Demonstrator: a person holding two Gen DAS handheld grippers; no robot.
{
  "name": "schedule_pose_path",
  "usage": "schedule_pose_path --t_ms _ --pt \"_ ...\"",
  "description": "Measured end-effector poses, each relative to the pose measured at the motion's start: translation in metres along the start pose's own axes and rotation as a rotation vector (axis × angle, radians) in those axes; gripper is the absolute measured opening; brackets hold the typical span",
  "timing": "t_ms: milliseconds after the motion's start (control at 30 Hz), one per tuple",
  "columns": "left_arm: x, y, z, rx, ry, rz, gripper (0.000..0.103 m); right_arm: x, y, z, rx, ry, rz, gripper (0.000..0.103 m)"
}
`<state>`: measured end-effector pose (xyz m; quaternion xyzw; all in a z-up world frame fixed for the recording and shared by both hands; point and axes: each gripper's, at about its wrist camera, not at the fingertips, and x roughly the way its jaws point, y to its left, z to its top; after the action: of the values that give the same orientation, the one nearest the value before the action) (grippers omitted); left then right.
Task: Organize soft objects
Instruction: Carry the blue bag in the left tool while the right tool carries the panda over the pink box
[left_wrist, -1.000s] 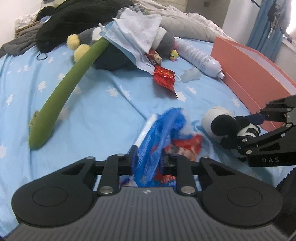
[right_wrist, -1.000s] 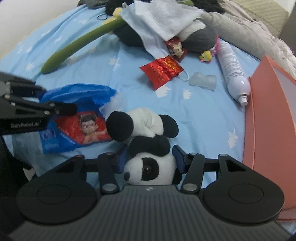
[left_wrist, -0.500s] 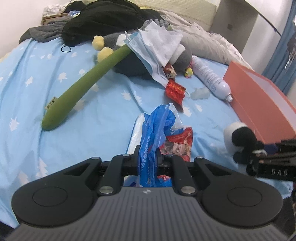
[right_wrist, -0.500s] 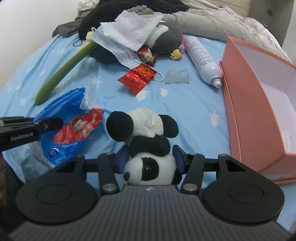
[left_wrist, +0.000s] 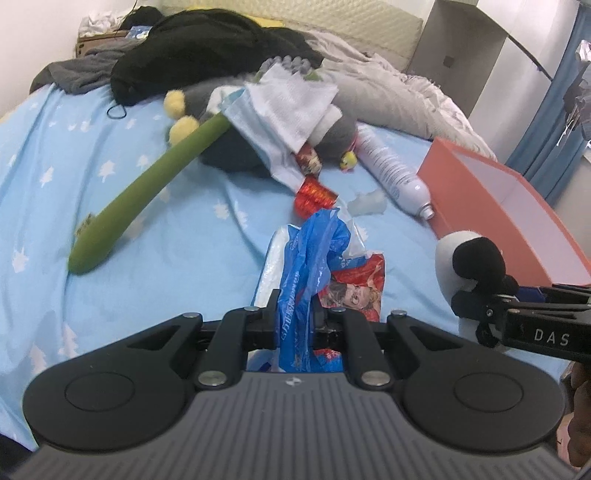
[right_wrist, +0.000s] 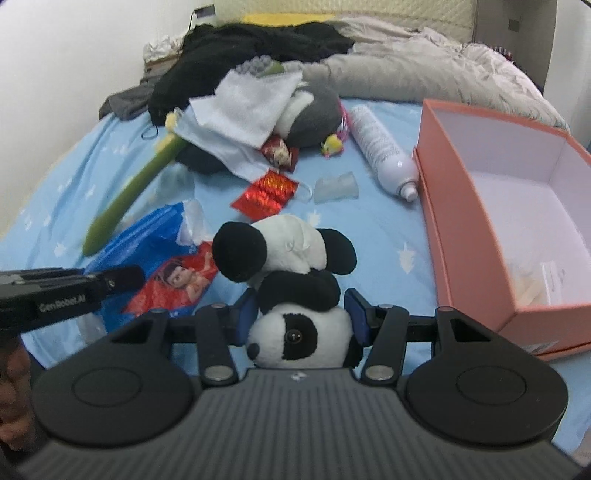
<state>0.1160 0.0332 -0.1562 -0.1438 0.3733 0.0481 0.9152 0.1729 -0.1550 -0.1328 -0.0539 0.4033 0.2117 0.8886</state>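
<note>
The right tool (right_wrist: 301, 314) clamped the panda plush (right_wrist: 291, 280); the left tool (left_wrist: 295, 317) pinched the blue bag (left_wrist: 314, 254). Best carried level to the box (right_wrist: 461, 229) on the right tool's right, releasing inside

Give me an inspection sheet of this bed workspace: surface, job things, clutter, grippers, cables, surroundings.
Surface: blue bedsheet with white prints.
Job's things: panda plush; blue plastic bag; green plush stick; grey plush; open pink box.
Clutter: white bottle, red packets, white cloth, dark clothes.
Grippers: left gripper shut on the bag; right gripper shut on the panda.
Cables: nothing seen.
Surroundings: white wall, blue curtain.
</note>
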Motion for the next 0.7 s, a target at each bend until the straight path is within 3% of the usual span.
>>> schedule_pose_path --t_ms 400,700 --pt "-0.026 -0.025 0.059 -0.004 -0.057 -0.036 0.015 -0.036 -0.009 0.044 0.004 -0.103 -0.001 0.055" --pt "-0.046 -0.082 0.108 0.046 -0.134 -0.114 0.015 -0.071 -0.038 0.082 0.070 -0.200 -0.017 0.055"
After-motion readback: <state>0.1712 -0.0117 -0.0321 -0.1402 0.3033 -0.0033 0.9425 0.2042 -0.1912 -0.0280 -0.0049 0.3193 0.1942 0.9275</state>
